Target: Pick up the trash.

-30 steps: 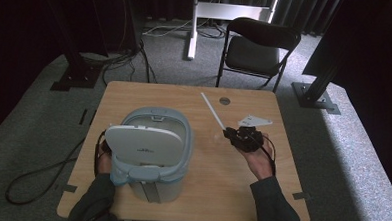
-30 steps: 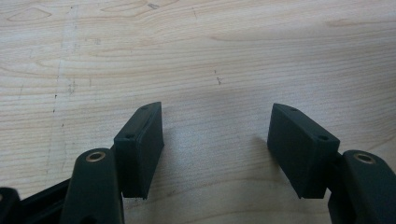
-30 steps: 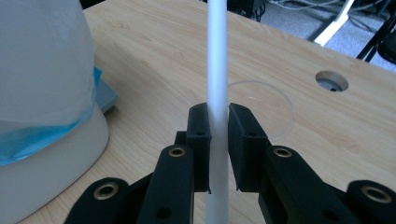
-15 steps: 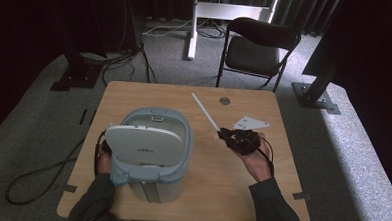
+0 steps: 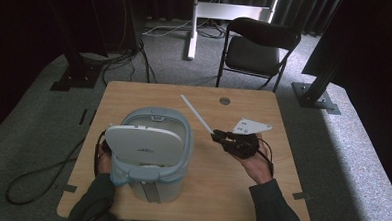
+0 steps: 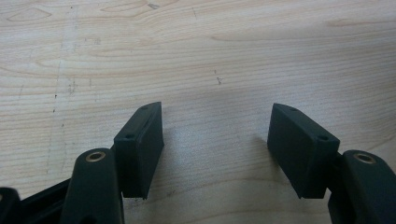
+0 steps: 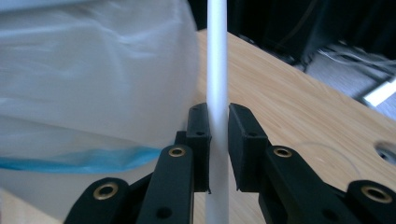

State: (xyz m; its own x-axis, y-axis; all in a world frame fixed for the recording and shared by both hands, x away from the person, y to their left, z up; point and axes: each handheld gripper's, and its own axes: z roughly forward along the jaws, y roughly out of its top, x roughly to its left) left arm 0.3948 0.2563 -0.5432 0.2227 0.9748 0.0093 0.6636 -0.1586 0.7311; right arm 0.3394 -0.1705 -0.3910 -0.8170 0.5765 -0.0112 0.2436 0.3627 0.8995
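A pale grey-blue lidded bin [image 5: 156,120] stands on the left half of the wooden table [image 5: 260,193], its white lid [image 5: 141,144] tilted up towards me. My right gripper [image 5: 218,137] is to the right of the bin, shut on a thin white rod [image 5: 196,113] that points away and to the left. In the right gripper view the rod [image 7: 217,56] runs up between the closed jaws of the right gripper [image 7: 217,114], with the bin's white liner [image 7: 93,70] close on the left. My left gripper [image 6: 217,126] stands open over bare wood, nothing between its jaws.
A person's left hand [image 5: 103,159] rests at the bin's left side. A black folding chair [image 5: 257,48] stands behind the table. A round hole [image 5: 225,101] is set near the table's far edge. A cable [image 5: 36,176] loops on the floor at the left.
My right gripper has carried the white rod to the left, closer to the bin, rising slightly. The left hand and the bin have stayed put.
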